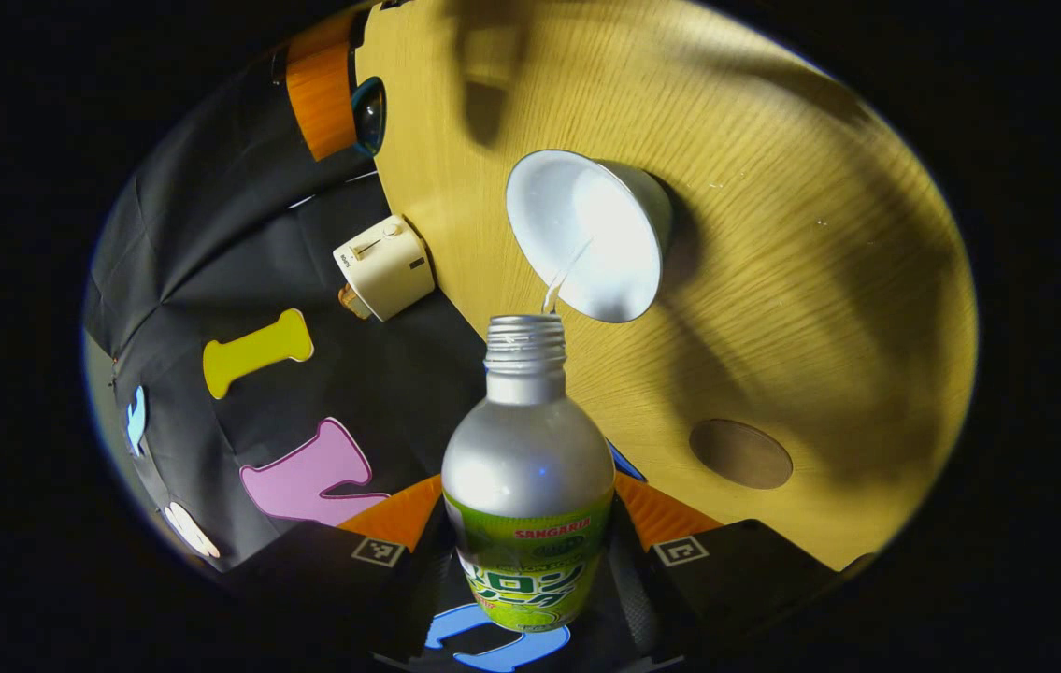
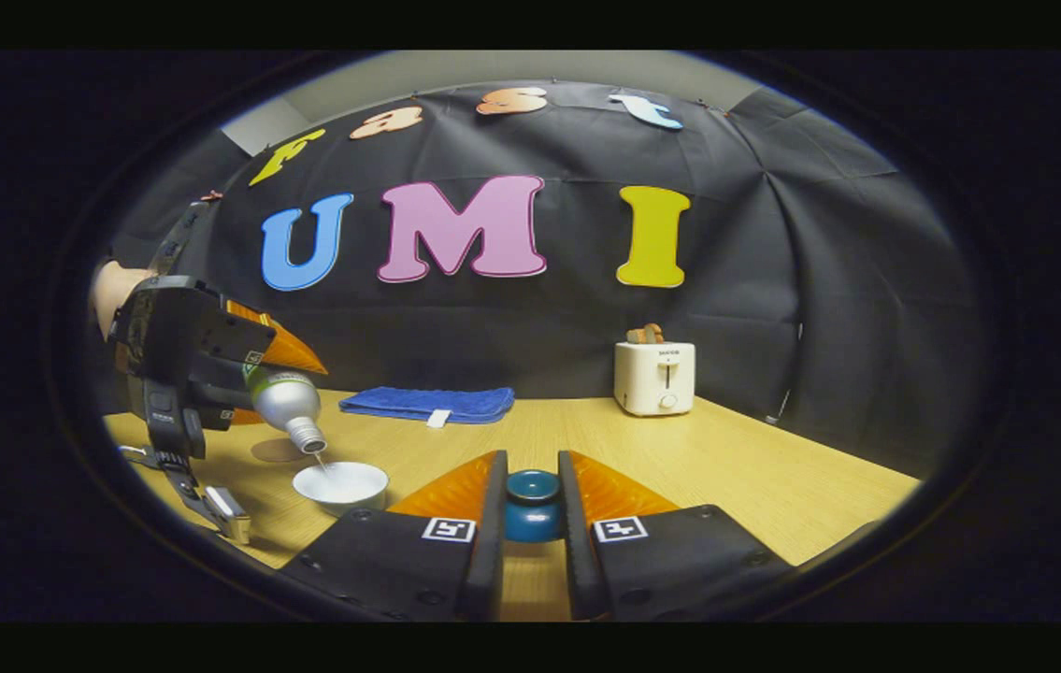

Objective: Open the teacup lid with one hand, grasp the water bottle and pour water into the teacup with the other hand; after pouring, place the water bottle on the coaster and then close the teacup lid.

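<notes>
In the left gripper view my left gripper (image 1: 530,561) is shut on a silver water bottle (image 1: 527,467) with a green label, tilted mouth-down over the white teacup (image 1: 591,234). A thin stream of water runs from the bottle mouth into the cup. A round brown coaster (image 1: 740,453) lies on the wooden table (image 1: 820,234) near the bottle. In the right gripper view my right gripper (image 2: 532,509) is shut on the blue teacup lid (image 2: 532,505), held above the table. To its left are the left gripper (image 2: 203,360), the tilted bottle (image 2: 289,407) and the open teacup (image 2: 341,486).
A cream toaster (image 2: 653,377) stands at the back of the table by the black cloth wall. A folded blue towel (image 2: 427,404) lies at the back left. The table edge (image 2: 853,519) runs close on the right. A hand (image 2: 114,290) holds the left gripper.
</notes>
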Available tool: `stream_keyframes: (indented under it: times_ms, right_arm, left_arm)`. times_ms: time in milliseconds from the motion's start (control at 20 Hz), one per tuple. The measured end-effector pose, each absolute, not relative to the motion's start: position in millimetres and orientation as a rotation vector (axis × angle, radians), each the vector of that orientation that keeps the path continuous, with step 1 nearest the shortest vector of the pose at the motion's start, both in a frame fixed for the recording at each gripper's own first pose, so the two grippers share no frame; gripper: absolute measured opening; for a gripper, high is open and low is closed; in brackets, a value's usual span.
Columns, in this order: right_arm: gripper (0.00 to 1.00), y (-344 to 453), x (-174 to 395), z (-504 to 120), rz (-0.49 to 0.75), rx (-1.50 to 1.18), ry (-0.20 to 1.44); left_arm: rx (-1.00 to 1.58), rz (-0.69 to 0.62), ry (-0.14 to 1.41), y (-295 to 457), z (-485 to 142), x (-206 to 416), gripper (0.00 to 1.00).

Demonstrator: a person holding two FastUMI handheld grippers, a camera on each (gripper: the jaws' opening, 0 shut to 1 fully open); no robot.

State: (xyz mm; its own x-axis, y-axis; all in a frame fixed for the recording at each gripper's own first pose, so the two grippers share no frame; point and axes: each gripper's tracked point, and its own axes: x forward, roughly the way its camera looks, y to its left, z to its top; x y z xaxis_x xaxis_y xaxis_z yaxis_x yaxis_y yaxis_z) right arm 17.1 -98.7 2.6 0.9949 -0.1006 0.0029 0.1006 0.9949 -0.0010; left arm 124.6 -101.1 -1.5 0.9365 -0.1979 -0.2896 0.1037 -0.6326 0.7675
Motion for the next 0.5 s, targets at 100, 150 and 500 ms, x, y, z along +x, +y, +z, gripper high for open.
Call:
stream_keyframes:
  times_ms: [100, 150, 500]
  right_arm:
    - [0.28, -98.3, 16.9, 2.8, -0.101, -0.001, -0.003]
    - [0.28, -98.3, 17.0, 2.7, -0.101, -0.001, -0.003]
    - [0.28, -97.6, 16.9, 2.7, -0.096, -0.001, -0.003]
  left_arm:
    - [2.216, -0.435, -0.069, -101.2, 0.1, 125.6, 0.81]
    - [2.218, -0.434, -0.069, -101.1, 0.5, 126.6, 0.81]
    - [2.207, -0.426, -0.072, -100.7, 2.7, 124.6, 0.81]
